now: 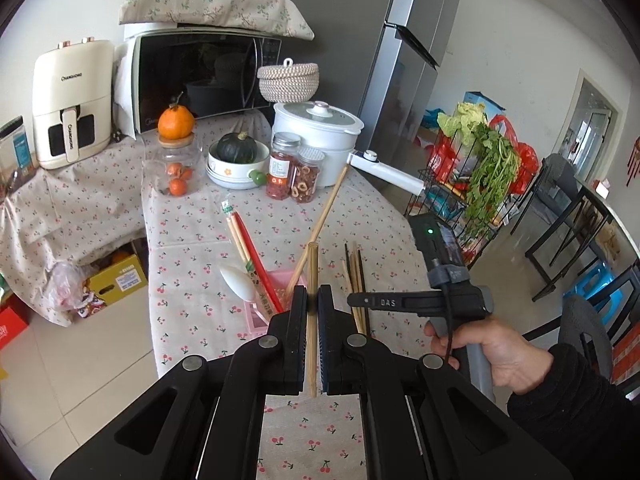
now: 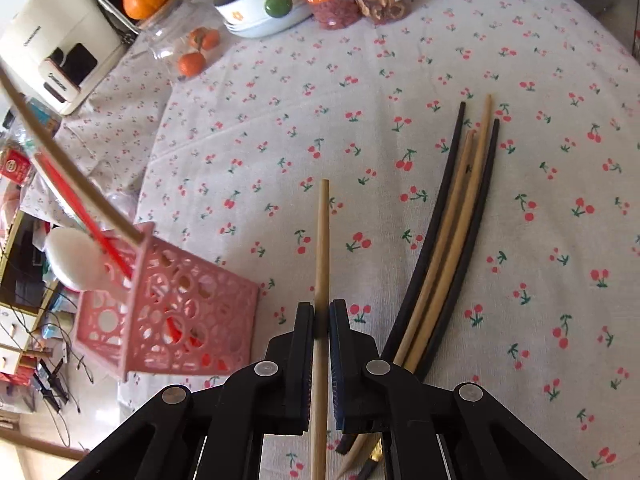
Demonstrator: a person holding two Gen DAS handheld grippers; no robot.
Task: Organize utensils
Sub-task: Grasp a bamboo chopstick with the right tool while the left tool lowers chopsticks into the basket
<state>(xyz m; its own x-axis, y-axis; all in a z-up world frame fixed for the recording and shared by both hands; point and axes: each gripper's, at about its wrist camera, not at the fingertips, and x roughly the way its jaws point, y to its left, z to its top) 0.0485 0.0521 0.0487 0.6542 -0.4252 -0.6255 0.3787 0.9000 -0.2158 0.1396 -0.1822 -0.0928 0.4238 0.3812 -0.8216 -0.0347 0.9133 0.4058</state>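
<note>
1. Partly done: the pink utensil basket (image 2: 168, 316) near the tabletop's left edge already holds a white spoon (image 2: 76, 260), red chopsticks and a wooden one.
2. Left: four loose chopsticks (image 2: 452, 248) mid-table (two black, two wooden).
3. The left gripper (image 1: 313, 300) is clamped on a bamboo chopstick (image 1: 312, 280), tilted downward.
4. The right gripper (image 2: 321, 312) pinches another wooden chopstick (image 2: 322, 240), pitched steeply down.

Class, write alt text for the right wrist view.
The right tool is shut on a pale wooden chopstick above a cherry-print tablecloth. A pink perforated plastic basket stands left; loose black and wooden chopsticks lie right.
</note>
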